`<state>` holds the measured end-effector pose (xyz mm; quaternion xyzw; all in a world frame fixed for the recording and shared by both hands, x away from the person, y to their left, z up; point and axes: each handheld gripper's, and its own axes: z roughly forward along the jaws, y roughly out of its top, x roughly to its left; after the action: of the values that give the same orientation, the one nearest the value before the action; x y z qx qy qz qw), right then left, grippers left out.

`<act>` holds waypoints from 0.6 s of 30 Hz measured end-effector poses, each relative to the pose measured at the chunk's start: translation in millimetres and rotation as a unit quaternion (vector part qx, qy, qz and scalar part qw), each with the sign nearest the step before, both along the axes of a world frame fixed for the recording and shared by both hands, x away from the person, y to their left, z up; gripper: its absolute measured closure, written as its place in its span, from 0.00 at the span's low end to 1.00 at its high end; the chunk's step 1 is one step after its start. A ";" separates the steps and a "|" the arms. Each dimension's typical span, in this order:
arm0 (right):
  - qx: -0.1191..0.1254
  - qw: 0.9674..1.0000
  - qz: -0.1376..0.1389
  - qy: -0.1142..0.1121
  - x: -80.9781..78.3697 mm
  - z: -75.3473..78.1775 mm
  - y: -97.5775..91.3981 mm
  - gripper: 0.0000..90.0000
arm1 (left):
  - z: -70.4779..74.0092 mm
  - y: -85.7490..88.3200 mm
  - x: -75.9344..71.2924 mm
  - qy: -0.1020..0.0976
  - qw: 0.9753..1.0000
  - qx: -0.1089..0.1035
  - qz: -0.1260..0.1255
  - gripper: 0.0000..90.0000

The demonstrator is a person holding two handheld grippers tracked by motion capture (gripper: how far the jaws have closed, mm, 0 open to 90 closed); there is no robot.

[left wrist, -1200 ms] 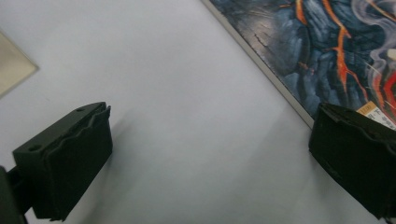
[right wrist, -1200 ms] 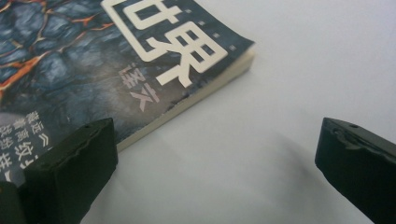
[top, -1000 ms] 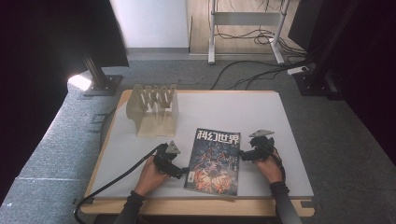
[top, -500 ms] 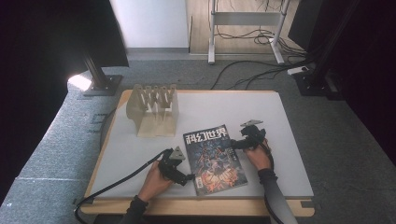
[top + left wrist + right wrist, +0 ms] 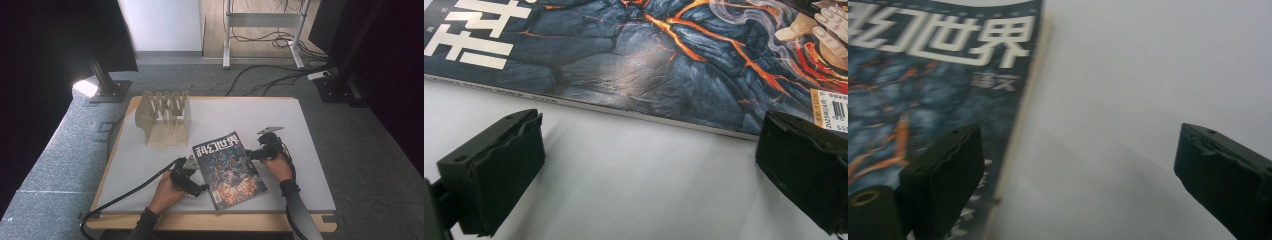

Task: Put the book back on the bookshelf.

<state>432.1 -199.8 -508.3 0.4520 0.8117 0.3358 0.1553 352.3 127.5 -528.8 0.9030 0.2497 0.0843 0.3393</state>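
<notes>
High view: a magazine (image 5: 229, 169) lies tilted on the table (image 5: 300, 130), near the front edge. Left gripper (image 5: 199, 189) sits at its left edge, jaws wide apart on bare table, holding nothing. Right gripper (image 5: 248, 154) sits at its right edge; its jaws have just been closing a little, yet are wide apart, one over the cover. A rack (image 5: 165, 117) stands behind.

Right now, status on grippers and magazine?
Left gripper open beside magazine. Right gripper open, jaws just closing slightly, straddling its edge. Wooden rack clear behind.
</notes>
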 end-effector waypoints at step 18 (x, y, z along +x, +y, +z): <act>0.075 0.994 0.038 0.064 4.6 -10.6 41.2 0.26 | -0.5 -0.2 -0.2 -0.001 1.000 0.000 -0.001 0.00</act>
<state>436.7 -158.5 -518.9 0.4520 0.8089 0.3718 0.0554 352.1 127.3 -529.3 0.9032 0.2487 0.0849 0.3393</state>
